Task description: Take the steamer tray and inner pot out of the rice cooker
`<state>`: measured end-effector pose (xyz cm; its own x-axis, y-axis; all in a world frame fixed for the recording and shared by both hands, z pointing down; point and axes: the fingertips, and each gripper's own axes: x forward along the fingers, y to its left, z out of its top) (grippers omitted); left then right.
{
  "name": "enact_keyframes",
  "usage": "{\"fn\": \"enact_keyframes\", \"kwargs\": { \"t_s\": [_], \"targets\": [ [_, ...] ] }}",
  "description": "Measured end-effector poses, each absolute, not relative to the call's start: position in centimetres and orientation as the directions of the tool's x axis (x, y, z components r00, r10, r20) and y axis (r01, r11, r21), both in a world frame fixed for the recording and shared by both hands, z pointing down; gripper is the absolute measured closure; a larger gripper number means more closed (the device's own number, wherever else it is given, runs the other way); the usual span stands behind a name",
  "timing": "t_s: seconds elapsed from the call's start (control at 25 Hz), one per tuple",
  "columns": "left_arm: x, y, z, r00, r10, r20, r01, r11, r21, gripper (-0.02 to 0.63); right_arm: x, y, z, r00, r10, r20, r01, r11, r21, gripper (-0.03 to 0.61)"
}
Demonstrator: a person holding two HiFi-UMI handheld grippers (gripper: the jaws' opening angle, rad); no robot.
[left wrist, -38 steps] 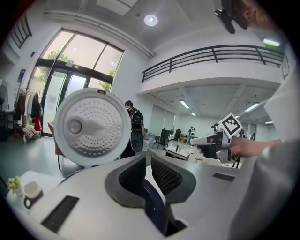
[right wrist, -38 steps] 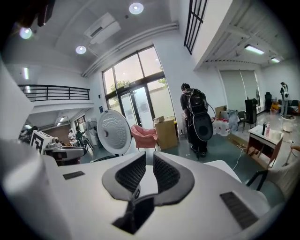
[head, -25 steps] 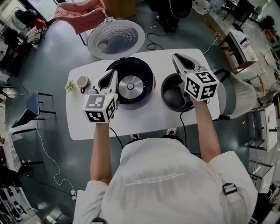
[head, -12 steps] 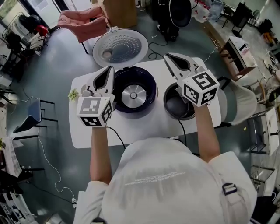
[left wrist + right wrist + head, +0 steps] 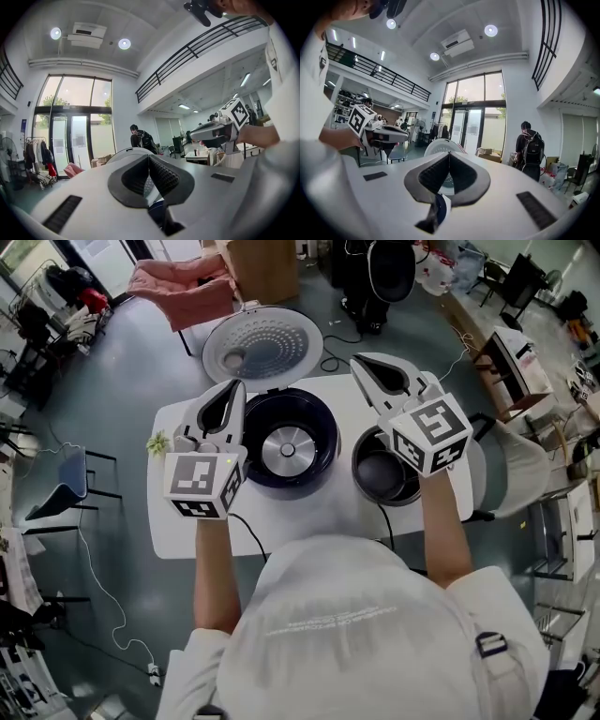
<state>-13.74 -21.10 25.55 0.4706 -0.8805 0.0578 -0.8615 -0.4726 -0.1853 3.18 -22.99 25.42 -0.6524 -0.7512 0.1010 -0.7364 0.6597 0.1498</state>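
The dark blue rice cooker stands open mid-table, its perforated lid tipped back and the bare silver heating plate showing inside. The dark inner pot sits on the white table just right of the cooker. I cannot make out a steamer tray. My left gripper hovers above the cooker's left side, shut and empty; its jaws meet in the left gripper view. My right gripper hovers over the pot's far side, shut and empty, jaws closed.
A small cup and a green sprig sit at the table's left end. A power cord runs off the near edge. A grey chair stands right of the table, a cardboard box and a pink cloth beyond it.
Both grippers have risen above the table and now point level. The right one lifted off the inner pot, which stays on the table.
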Motion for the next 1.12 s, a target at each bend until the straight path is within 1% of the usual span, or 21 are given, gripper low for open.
{"fn": "enact_keyframes", "kwargs": {
  "t_s": [0.56,1.12],
  "targets": [
    [-12.8,-20.3,25.6,0.479,-0.876,0.06,-0.854,-0.481,-0.197,0.597,3.4,-22.5,25.9,-0.661,-0.743,0.109,-0.729,0.67,0.141,0.552],
    [-12.2,-19.5,26.6,0.501,-0.86,0.092,-0.841,-0.509,-0.183,0.597,3.5,-21.6,26.9,-0.652,-0.749,0.12,-0.741,0.662,0.107,0.554]
  ]
}}
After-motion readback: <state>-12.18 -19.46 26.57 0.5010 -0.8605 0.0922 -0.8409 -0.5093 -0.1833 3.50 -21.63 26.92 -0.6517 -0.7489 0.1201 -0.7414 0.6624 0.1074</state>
